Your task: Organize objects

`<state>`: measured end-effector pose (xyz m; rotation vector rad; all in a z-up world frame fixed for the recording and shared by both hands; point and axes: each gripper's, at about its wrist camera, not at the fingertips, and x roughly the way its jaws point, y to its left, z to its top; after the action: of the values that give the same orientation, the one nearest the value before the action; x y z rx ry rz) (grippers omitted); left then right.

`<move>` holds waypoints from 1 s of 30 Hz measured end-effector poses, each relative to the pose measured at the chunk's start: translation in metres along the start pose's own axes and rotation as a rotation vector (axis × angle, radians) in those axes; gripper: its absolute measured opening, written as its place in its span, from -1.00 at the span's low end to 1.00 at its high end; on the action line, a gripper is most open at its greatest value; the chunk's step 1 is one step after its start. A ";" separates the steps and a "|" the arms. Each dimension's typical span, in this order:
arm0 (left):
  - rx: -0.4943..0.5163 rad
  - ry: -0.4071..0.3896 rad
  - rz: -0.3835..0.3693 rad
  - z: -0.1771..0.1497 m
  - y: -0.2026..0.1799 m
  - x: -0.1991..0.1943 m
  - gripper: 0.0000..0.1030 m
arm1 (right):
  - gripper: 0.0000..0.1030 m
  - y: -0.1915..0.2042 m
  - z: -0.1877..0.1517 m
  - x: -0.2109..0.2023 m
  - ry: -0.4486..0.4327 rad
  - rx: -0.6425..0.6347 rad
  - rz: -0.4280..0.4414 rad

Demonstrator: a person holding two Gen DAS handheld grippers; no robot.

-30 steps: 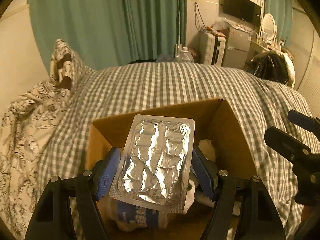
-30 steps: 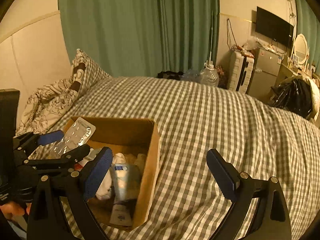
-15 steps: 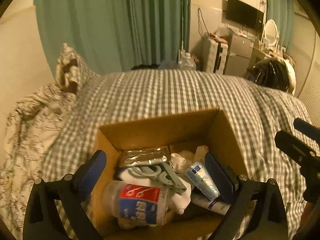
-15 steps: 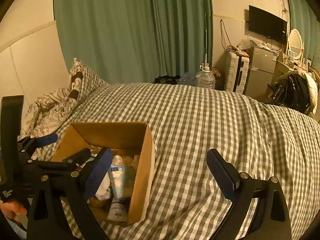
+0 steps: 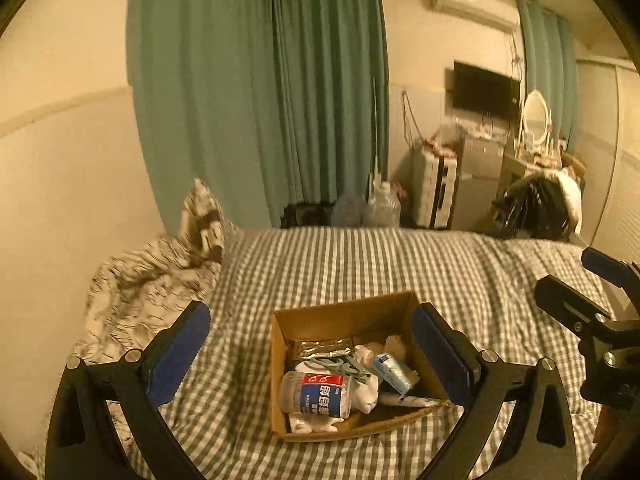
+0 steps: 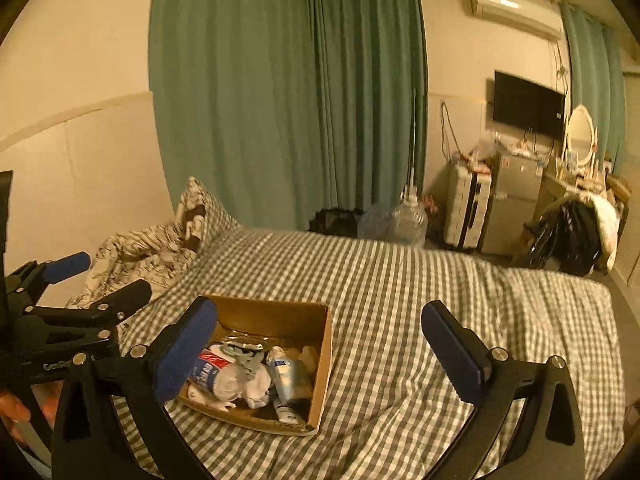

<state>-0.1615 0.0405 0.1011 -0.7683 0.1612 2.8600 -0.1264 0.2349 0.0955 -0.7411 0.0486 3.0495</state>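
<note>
Green curtains [image 5: 256, 92] hang across the far wall, and below them a bed with a grey-and-white checked cover [image 5: 360, 264] fills the middle of both views. A crumpled patterned quilt [image 5: 136, 280] and a pillow [image 5: 204, 216] lie at the bed's left edge against the wall. Beyond the foot of the bed stand a dark television [image 5: 482, 90], a white drawer unit [image 5: 434, 188], a round mirror [image 5: 535, 114] and a large clear water bottle [image 6: 408, 222].

An open cardboard box [image 5: 344, 316] sits on the checked cover. Inside it, packed close together, are a clear tub with a red and blue label [image 5: 316, 394], a silver foil pill pack [image 5: 322, 347] lying flat against the far wall, a grey-green clip [image 5: 344, 364], a small blue-and-white tube [image 5: 390, 372] and some white cloth [image 5: 366, 388].

The left gripper [image 5: 312, 344] hangs above the box with its blue-padded fingers spread to their widest, one on each side of the box in its view, and nothing between them; the pads touch nothing. The right gripper [image 6: 328, 344] hovers to the right of the box over the cover, its jaws opening to their widest, with nothing in them either. In the right wrist view a hand [image 6: 16, 412] shows at the lower left, on the left gripper's handle.
</note>
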 end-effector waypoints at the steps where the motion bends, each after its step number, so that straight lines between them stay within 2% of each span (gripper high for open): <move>1: -0.009 -0.020 0.004 0.000 0.002 -0.012 1.00 | 0.99 0.003 0.001 -0.008 -0.010 -0.005 -0.001; 6: -0.071 -0.075 0.013 -0.010 0.013 -0.052 1.00 | 0.99 0.017 0.001 -0.053 -0.073 -0.034 -0.015; 10: -0.106 -0.118 0.009 -0.031 0.016 -0.079 1.00 | 0.99 0.020 -0.016 -0.083 -0.109 -0.027 -0.021; 16: -0.095 -0.210 0.076 -0.066 0.010 -0.107 1.00 | 0.99 0.025 -0.048 -0.094 -0.109 -0.049 -0.056; 19: -0.090 -0.226 0.090 -0.081 0.006 -0.104 1.00 | 0.99 0.022 -0.059 -0.090 -0.131 -0.046 -0.072; 24: -0.061 -0.172 0.091 -0.110 -0.006 -0.074 1.00 | 0.99 0.014 -0.084 -0.072 -0.138 -0.049 -0.084; 26: -0.050 -0.148 0.094 -0.122 -0.010 -0.061 1.00 | 0.99 0.012 -0.094 -0.057 -0.118 -0.057 -0.103; 30: -0.048 -0.113 0.092 -0.139 -0.015 -0.047 1.00 | 0.99 0.008 -0.110 -0.035 -0.074 -0.056 -0.085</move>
<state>-0.0510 0.0282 0.0043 -0.6204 0.1168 2.9955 -0.0451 0.2240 0.0135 -0.6150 -0.0671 3.0048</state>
